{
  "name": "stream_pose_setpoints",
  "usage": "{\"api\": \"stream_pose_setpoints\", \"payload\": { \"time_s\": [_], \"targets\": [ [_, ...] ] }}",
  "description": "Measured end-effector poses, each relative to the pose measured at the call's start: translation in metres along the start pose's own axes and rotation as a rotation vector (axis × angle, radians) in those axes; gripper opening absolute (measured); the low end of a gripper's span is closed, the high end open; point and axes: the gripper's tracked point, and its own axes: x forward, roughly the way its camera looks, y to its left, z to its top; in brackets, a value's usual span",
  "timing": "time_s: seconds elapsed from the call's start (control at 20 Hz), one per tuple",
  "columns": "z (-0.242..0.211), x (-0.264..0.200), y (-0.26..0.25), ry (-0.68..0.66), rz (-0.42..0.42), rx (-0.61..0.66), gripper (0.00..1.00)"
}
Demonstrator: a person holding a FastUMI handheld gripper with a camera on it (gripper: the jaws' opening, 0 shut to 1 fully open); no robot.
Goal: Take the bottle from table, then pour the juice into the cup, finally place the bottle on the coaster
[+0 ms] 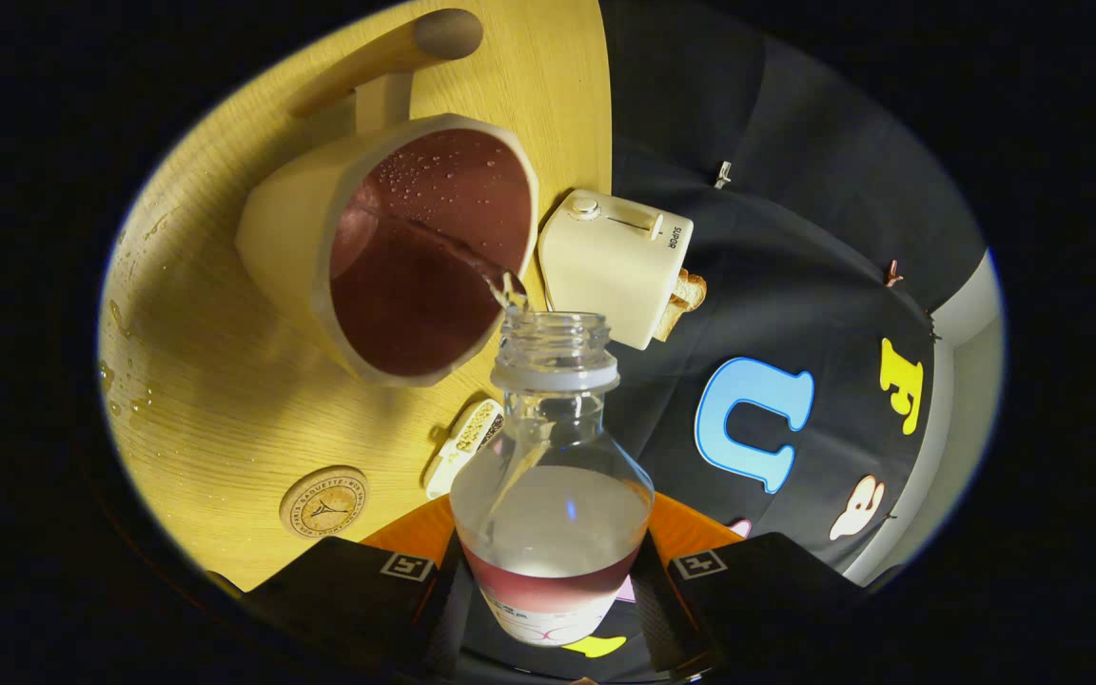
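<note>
while tilted over cup [415, 247], bottle [553, 476] in tool [553, 595]

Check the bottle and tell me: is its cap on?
No. The bottle, held between the tool's fingers, has an open threaded neck, with liquid trickling into the cup.

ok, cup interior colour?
Dark reddish-brown inside the cup, cream outside; gripper view, beyond the bottle held in the gripper.

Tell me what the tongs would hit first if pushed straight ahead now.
Likely the cup: the tongs, shut on the bottle, aim its mouth at the cup's rim, with the toaster just beyond; depth is unclear.
</note>
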Motion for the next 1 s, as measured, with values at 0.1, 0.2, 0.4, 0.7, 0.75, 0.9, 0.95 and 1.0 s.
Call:
{"api": "stream_pose_setpoints", "payload": {
  "time_s": [0.1,0.2,0.4,0.7,0.75,0.9,0.95,1.0],
  "targets": [
    [0.002,0.004,-0.007,-0.015,-0.010,-0.025,0.75],
    [0.003,0.006,-0.010,-0.025,-0.012,-0.046,0.75],
    [0.005,0.007,-0.017,-0.035,-0.018,-0.069,0.75],
    [0.001,0.007,-0.019,-0.026,-0.011,-0.097,0.75],
    [0.001,0.007,-0.021,-0.028,-0.015,-0.109,0.75],
    [0.000,0.004,-0.026,-0.035,-0.016,-0.127,0.75],
    [0.000,0.002,-0.027,-0.038,-0.018,-0.133,0.75],
    [0.001,0.002,-0.028,-0.044,-0.020,-0.145,0.75]
  ]
}}
